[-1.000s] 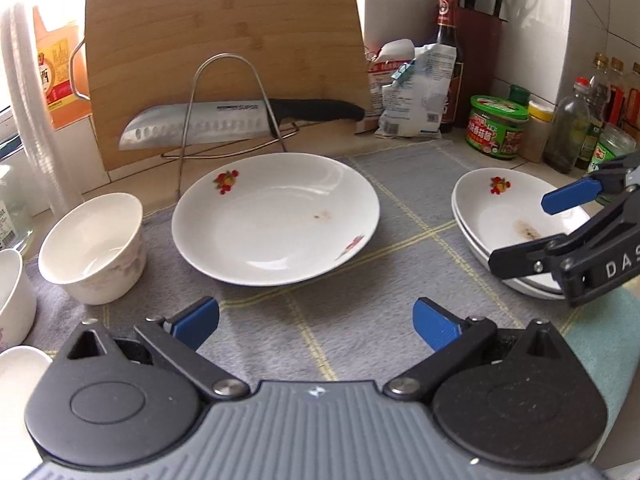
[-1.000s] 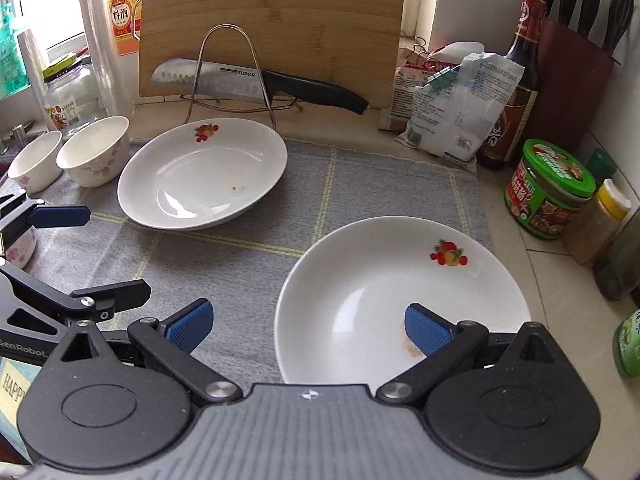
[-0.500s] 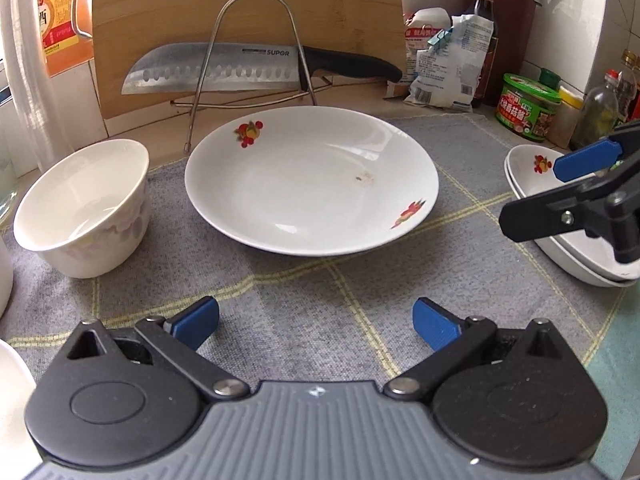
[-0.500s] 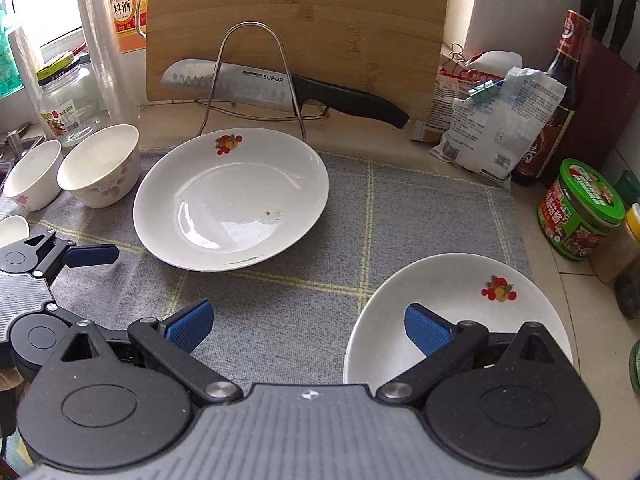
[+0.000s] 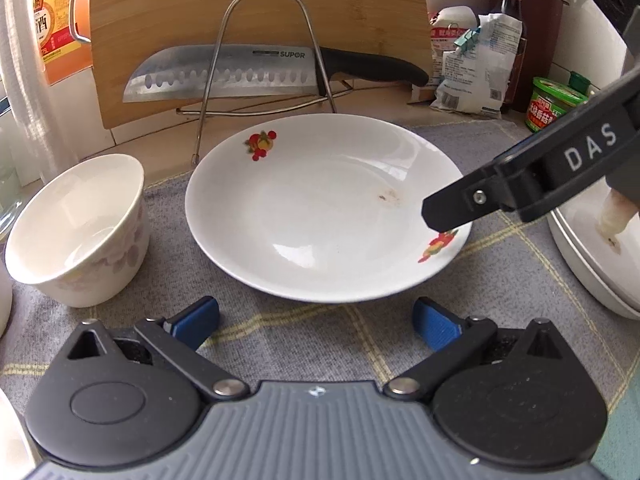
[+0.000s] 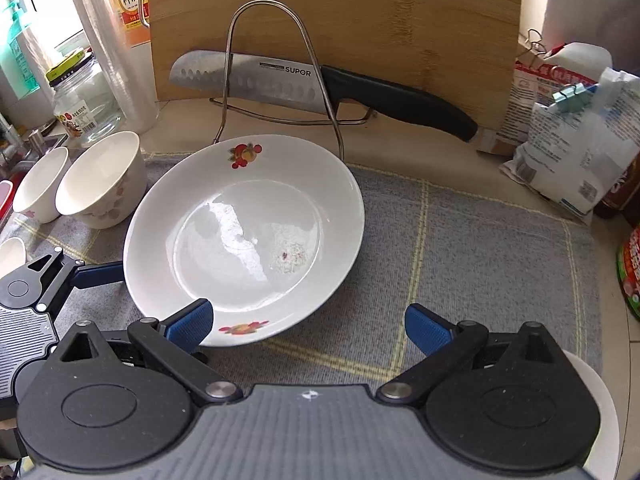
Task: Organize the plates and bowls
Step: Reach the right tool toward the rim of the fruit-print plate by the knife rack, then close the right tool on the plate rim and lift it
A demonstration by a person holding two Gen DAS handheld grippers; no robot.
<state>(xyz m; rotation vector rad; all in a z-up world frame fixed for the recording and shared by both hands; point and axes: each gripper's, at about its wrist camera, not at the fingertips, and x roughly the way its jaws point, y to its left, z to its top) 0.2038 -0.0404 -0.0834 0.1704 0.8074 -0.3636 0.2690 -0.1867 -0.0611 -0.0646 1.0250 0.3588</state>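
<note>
Just ahead of hand-held gripper (image 5: 316, 316): plate (image 5: 320, 216).

White shallow plate (image 5: 320, 216), red fruit motifs on rim, small food stain inside, lies flat and upright on the grey cloth. Stacked plates (image 5: 592, 264) sit to its right, apart. Two white floral bowls (image 6: 102, 180) (image 6: 40, 184) stand upright left, side by side.

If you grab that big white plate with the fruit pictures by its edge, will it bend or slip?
The plate looks like glazed ceramic, so it likely stays stiff and won't bend. Its shiny surface reflects light, so it may be slippery between the right gripper pads. It is wide and shallow, so held by one edge it would probably tip downward, and it could chip if dropped.
</note>
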